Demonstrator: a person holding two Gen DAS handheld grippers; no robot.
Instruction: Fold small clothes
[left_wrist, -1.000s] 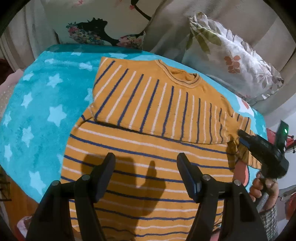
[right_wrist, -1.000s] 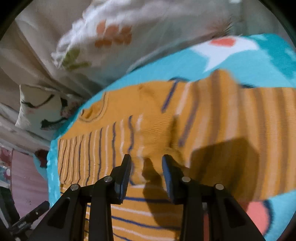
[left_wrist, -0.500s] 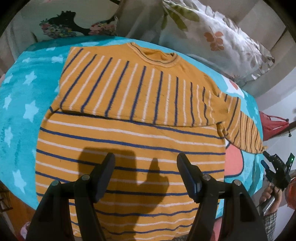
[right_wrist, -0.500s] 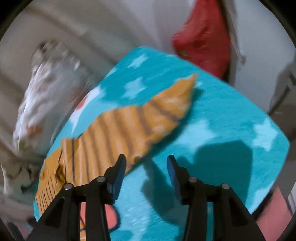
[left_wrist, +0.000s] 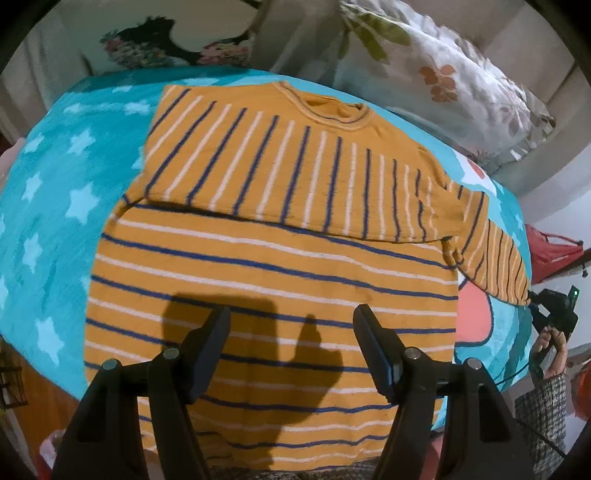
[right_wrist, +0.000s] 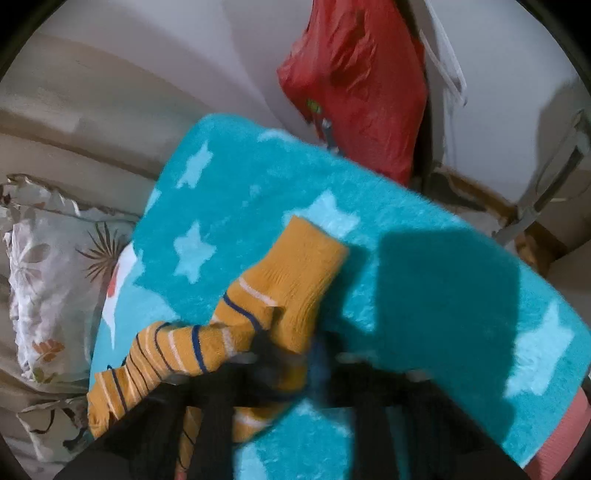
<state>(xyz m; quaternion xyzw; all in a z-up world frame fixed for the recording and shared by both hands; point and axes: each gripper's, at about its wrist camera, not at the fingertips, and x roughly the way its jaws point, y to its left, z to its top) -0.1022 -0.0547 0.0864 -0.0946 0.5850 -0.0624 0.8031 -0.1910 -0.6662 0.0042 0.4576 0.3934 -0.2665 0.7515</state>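
- Blanket (left_wrist: 55, 206): teal with pale stars, spread flat as the folding surface. It supports the whole garment.
- Sweater (left_wrist: 273, 280): orange knit with navy and white stripes, lying flat in the middle of the blanket, collar toward the far cushions. One sleeve is already folded across the chest, so its stripes run crosswise to the body stripes.
- Left gripper (left_wrist: 291, 347): hovers low over the sweater's lower body with its fingers set wide apart and nothing between them. It casts a shadow on the fabric. Judged purpose: standing by while the other side is handled.
- Floral cushion (left_wrist: 454, 81): rests behind the blanket's far right edge, clear of the work.
- Free sleeve (right_wrist: 236, 332): extends off the sweater's right shoulder across the blanket toward its right edge.
- Right gripper (right_wrist: 291, 354): blurred in its own view; its jaws have just been closing and are now together, with the sleeve's fabric near the cuff (right_wrist: 303, 266) pinched between them. Judged purpose: a hold near the cuff lets the sleeve be carried inward over the chest.
- Red bag (right_wrist: 362, 74): hangs against the wall beyond the blanket; not involved.
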